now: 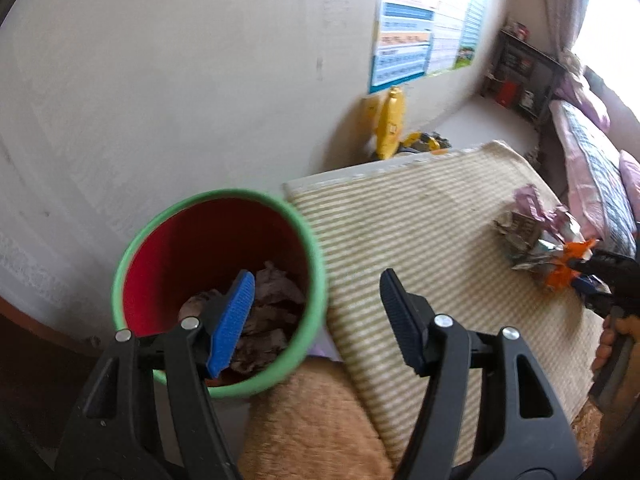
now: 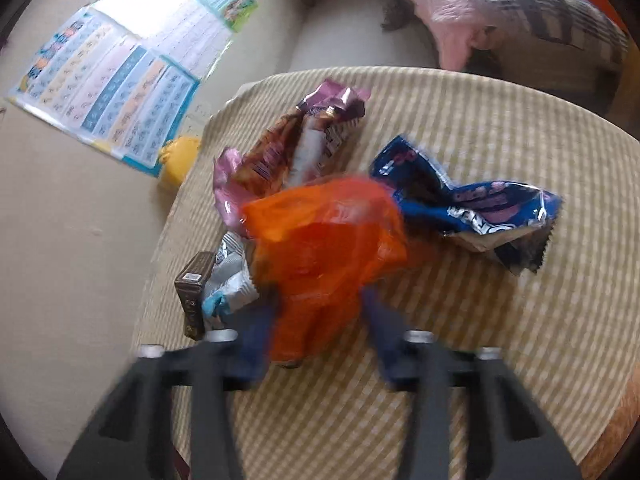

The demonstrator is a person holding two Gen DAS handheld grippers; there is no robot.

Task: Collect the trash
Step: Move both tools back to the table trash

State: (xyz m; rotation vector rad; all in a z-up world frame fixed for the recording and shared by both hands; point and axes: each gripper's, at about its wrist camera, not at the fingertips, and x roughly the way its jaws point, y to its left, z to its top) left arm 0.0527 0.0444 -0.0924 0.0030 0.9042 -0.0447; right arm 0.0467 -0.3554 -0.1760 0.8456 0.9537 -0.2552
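Observation:
A red bin with a green rim point(image 1: 316, 264) holds crumpled trash and stands left of a striped cloth-covered table point(image 1: 420, 240). My left gripper point(image 1: 316, 312) is open and empty, its left pad over the bin's mouth. My right gripper point(image 2: 316, 320) is closed around an orange wrapper point(image 2: 324, 236) above the table; it also shows in the left wrist view point(image 1: 588, 276). On the table lie a blue Oreo wrapper point(image 2: 472, 208), a purple-brown wrapper point(image 2: 304, 140), a silver wrapper point(image 2: 232, 276) and a small dark box point(image 2: 192, 292). The wrapper pile shows in the left wrist view point(image 1: 528, 228).
A cream wall with a poster point(image 1: 424, 28) stands behind. A yellow toy point(image 1: 392, 120) sits on the floor by the wall. A bed with pink bedding point(image 1: 588, 152) lies to the right. An orange fuzzy surface point(image 1: 312, 424) lies below the left gripper.

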